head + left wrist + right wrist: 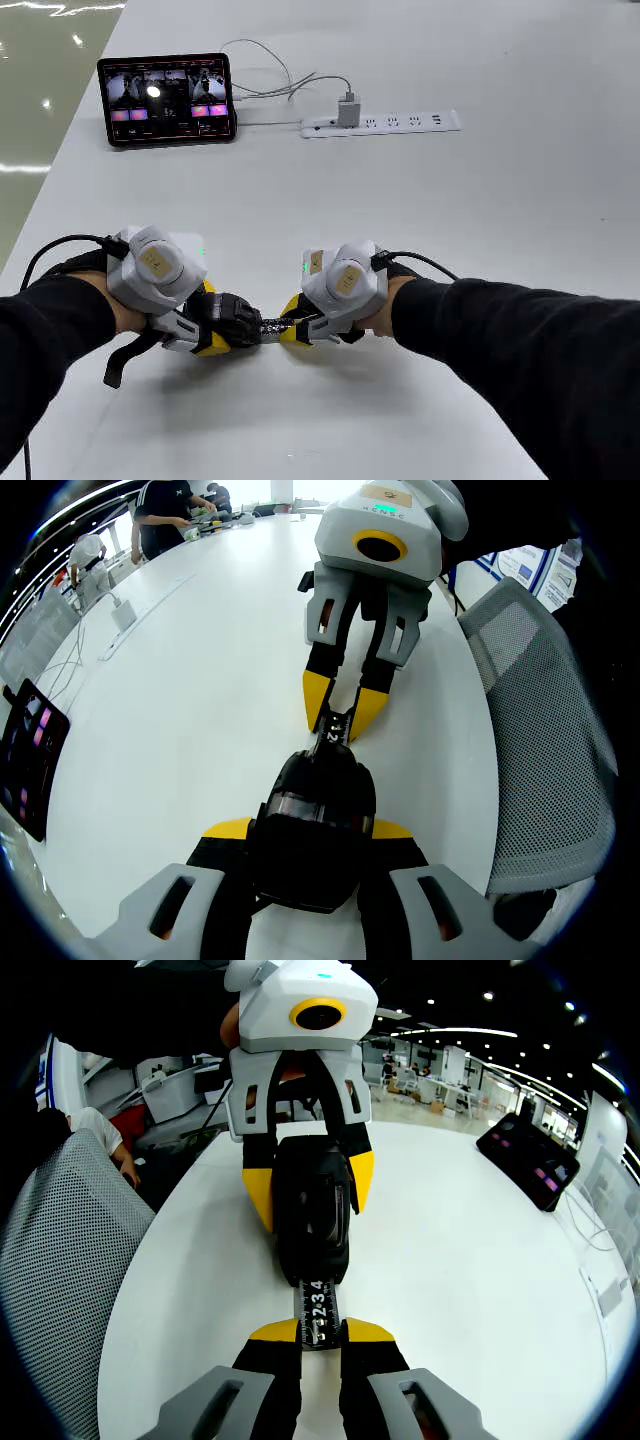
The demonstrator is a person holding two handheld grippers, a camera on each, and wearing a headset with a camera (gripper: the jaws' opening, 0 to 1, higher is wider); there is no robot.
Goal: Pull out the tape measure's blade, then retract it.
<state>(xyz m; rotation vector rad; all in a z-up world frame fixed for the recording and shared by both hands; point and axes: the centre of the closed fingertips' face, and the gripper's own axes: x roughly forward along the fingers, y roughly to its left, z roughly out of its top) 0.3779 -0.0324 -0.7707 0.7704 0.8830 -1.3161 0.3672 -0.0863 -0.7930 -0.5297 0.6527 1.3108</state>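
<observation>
Head view: a black tape measure sits at 6 o'clock on the white table, its case clamped in the left gripper. A short numbered blade runs toward 3 o'clock, its end pinched by the right gripper. A tablet lies at 11 o'clock and a power strip at 1, both well apart.

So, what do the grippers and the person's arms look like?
Both the left gripper and right gripper have pale grey bodies, black fingers with yellow tips, and a black cable at the back. The person wears black sleeves.
</observation>
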